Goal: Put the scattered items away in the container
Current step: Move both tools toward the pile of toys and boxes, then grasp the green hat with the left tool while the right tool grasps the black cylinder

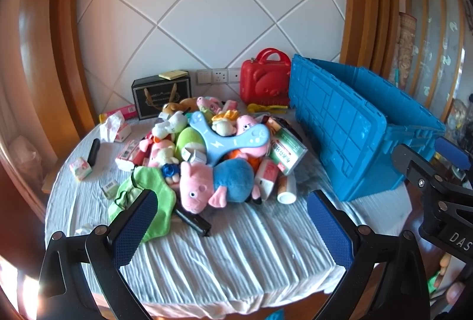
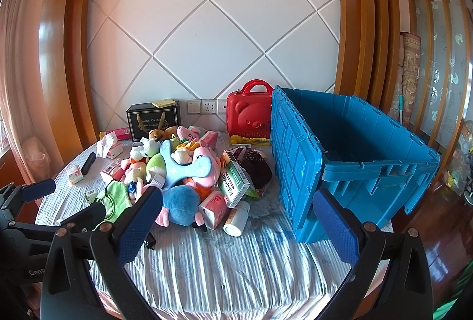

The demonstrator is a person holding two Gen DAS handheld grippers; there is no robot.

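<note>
**Toy heap waiting beside an open blue crate**

A jumble of soft toys and small packets is lying in the middle of the table: a green cloth (image 1: 142, 195) is sprawling at the left edge of the heap, a pink pig plush in a blue shirt (image 1: 215, 182) is lying on its side at the front, a pale blue bone-shaped toy (image 1: 224, 136) is resting on top, and a green-and-white medicine box (image 2: 235, 179) is leaning at the right. A white pill bottle (image 2: 236, 221) is lying on its side just beside the heap. Right of all this, the blue plastic crate (image 2: 348, 160) is standing open, its hinged lid flap hanging down towards the toys; nothing can be made out inside it.

The left gripper (image 1: 233, 228) is hovering near the front of the heap with its blue-padded fingers spread wide and holding nothing. The right gripper (image 2: 239, 225) is likewise gaping wide and gripping nothing, facing the gap between bottle and crate.

A white ribbed tablecloth (image 2: 230, 269) is covering the table. At the back, a black gift box (image 1: 161, 96) and a red bear-faced case (image 1: 264, 80) are standing against a white diamond-panelled wall framed in curved wood.

Many items deep in the pile are overlapping and hard to identify, and the print on the packets is too small to read.
</note>
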